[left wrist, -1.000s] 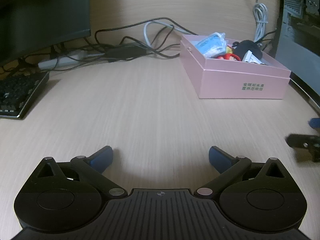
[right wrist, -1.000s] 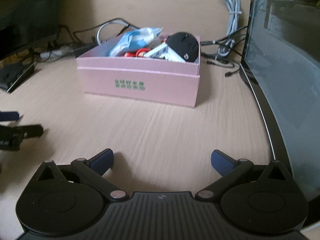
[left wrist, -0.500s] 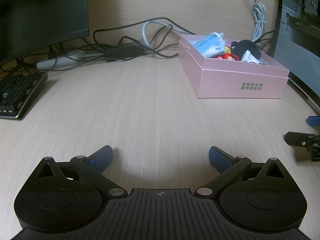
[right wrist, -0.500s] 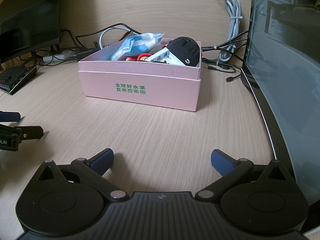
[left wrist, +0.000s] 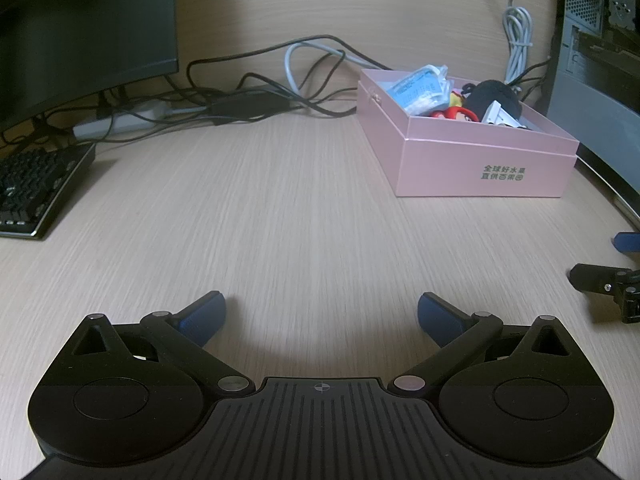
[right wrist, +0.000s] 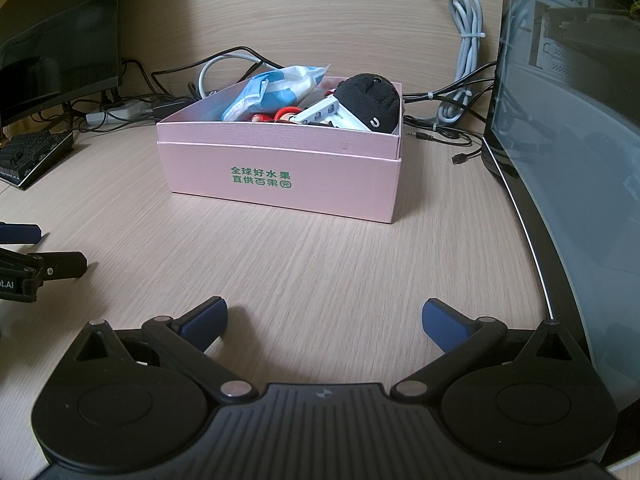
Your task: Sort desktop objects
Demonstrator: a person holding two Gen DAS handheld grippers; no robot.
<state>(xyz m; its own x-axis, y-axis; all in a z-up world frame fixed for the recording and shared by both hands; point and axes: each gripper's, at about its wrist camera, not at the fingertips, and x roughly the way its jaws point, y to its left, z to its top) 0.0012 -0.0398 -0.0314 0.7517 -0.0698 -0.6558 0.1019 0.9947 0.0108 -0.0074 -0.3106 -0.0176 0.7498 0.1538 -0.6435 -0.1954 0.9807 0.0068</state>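
Pale wood-grain surface (left wrist: pixel 312 208), bare across the near and middle stretch, with a keyboard (left wrist: pixel 36 188) and dark monitor (left wrist: pixel 80 28) far left, tangled cables (left wrist: pixel 256 96) along the far edge, a computer case (right wrist: pixel 568 112) on the right. Pink box (right wrist: pixel 280 172) far right of centre, already heaped with a blue-white packet (right wrist: pixel 276 88), a black plush (right wrist: pixel 370 100), red and white bits. Left tool (left wrist: pixel 320 312) and right tool (right wrist: pixel 324 316) both spread wide, empty, low over bare wood; likely risk: toppling the overfull heap, or snagging the cables just beyond the box.
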